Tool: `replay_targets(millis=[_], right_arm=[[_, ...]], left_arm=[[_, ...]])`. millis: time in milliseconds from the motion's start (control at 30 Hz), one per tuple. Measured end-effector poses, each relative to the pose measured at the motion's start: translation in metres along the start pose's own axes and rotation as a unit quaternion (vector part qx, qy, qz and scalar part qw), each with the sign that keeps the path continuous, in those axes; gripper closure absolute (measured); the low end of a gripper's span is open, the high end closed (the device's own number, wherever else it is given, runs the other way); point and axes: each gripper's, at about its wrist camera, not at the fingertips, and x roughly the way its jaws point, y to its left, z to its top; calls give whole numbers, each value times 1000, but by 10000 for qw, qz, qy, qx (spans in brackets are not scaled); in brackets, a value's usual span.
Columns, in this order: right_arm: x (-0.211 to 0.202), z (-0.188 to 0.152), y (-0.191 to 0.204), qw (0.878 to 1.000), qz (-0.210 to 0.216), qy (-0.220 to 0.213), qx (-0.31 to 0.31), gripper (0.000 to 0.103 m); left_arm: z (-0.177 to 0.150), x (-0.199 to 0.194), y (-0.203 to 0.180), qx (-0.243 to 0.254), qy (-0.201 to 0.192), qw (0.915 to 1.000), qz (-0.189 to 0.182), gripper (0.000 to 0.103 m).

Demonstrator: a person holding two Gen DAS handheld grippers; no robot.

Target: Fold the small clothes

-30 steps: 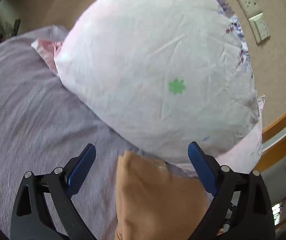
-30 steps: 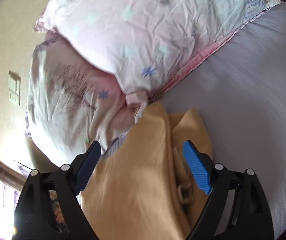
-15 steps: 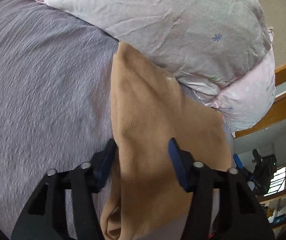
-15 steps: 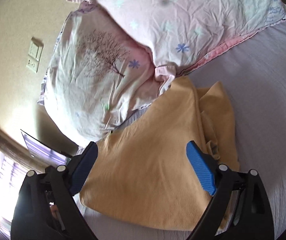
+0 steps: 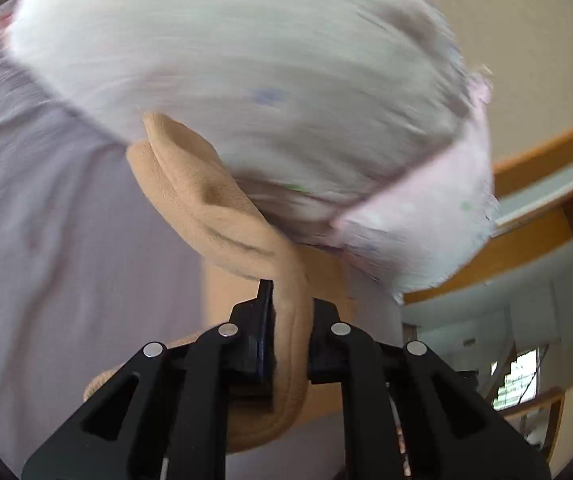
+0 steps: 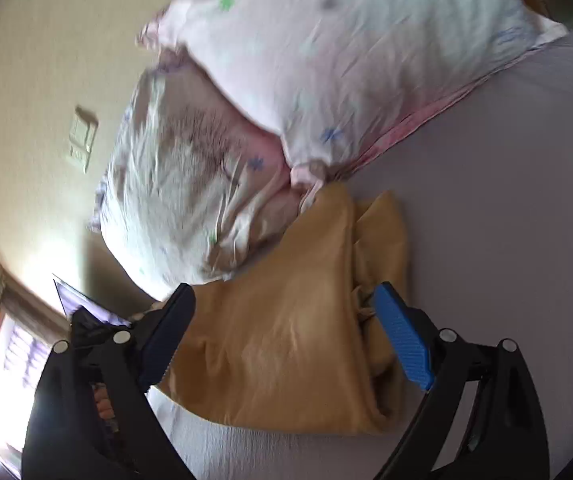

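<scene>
left gripper (image 5: 286, 304) pinches the soft tan fleece garment (image 5: 206, 200) on the bed.

its two black fingers are squeezed together on a lifted fold of the garment, right beside the white flowery pillow (image 5: 246, 60). the right gripper (image 6: 282, 324) has its blue pads (image 6: 402, 340) wide apart, over the garment (image 6: 286, 340), holding nothing. the garment lies on the pale purple bed sheet (image 6: 506, 200), its far end touching the pillow (image 6: 346, 40).
</scene>
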Motion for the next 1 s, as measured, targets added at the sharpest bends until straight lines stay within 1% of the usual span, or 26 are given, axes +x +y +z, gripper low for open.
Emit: replay_targets(millis=[33, 67, 100, 133, 200, 233, 267, 300, 333, 367, 400, 433, 467, 500, 533, 567, 600, 633, 700, 733, 800, 833, 867, 900, 967, 1000], right_arm=[[-4, 0, -3, 10000, -3, -52, 34, 12], [-10, -1, -6, 9999, -8, -102, 71, 12], [-14, -1, -10, 9999, -35, -123, 97, 12], [-18, -3, -14, 9998, -88, -132, 125, 12], [-22, -4, -21, 9996, -171, -130, 193, 12], [-25, -5, -25, 9994, -212, -118, 239, 12], [-29, -7, -30, 9992, -276, -83, 289, 12], [-33, -8, -34, 9990, -319, -52, 309, 12], [-36, -9, -35, 9990, -343, -38, 299, 12], [-41, -8, -36, 9989, -398, -28, 240, 12], [-43, -7, -36, 9989, -429, -18, 182, 12], [-45, -6, -36, 9989, -455, -14, 137, 12], [-45, -4, -35, 9990, -433, 11, 93, 12], [-44, -3, -34, 9992, -377, 60, 69, 13], [-41, -2, -32, 9995, -290, 134, 48, 13], [-36, -3, -28, 9994, -220, 273, 36, 15], [-33, -3, -25, 9991, -185, 379, 1, 19], [-30, -6, -18, 9987, -130, 484, -119, 20], [-31, -11, -4, 9978, -136, 519, -393, 21], [-34, -15, 3, 9971, -261, 466, -544, 21], [-35, -20, 6, 9964, -391, 480, -584, 21], [-32, -21, 3, 9963, -434, 568, -471, 21], [-28, -20, -1, 9962, -483, 648, -332, 21], [-23, -18, -8, 9957, -530, 745, -149, 20], [-9, -12, -22, 9939, -393, 1000, 261, 14], [1, -9, -30, 9917, -348, 1149, 465, 14]], left_arm=[[-5, 14, -22, 190, 94, 9998, -69, 91], [-17, 40, -54, 447, 284, 9984, -180, 91], [-28, 61, -73, 600, 436, 9969, -266, 91], [-43, 89, -93, 776, 670, 9940, -371, 91], [-64, 135, -112, 888, 1028, 9897, -443, 90], [-77, 166, -120, 914, 1342, 9859, -393, 89], [-83, 182, -123, 927, 1547, 9830, -344, 85], [-90, 197, -125, 948, 1826, 9778, -402, 85], [-94, 200, -124, 900, 2012, 9725, -747, 85], [-94, 195, -124, 887, 2014, 9703, -1006, 84], [-91, 181, -125, 959, 1869, 9701, -1211, 79], [-85, 162, -124, 1072, 1629, 9713, -1361, 71], [-79, 145, -121, 1122, 1420, 9726, -1458, 42], [-73, 123, -115, 1158, 1142, 9751, -1511, 19], [-70, 106, -110, 1232, 864, 9778, -1461, 18], [-68, 88, -104, 1506, 634, 9791, -1213, 18], [-71, 77, -101, 1696, 567, 9785, -1026, 19], [-73, 68, -95, 1925, 504, 9767, -807, 19], [-84, 58, -85, 2246, 498, 9718, -509, 19], [-90, 58, -81, 2336, 550, 9699, -424, 19], [-99, 55, -71, 2537, 642, 9648, -253, 19], [-101, 58, -70, 2608, 644, 9631, -140, 19], [-101, 66, -66, 2597, 663, 9634, 3, 19], [-99, 72, -60, 2504, 681, 9657, 70, 19], [-86, 80, -44, 2197, 717, 9727, 224, 19], [-83, 83, -37, 2037, 766, 9756, 302, 19]])
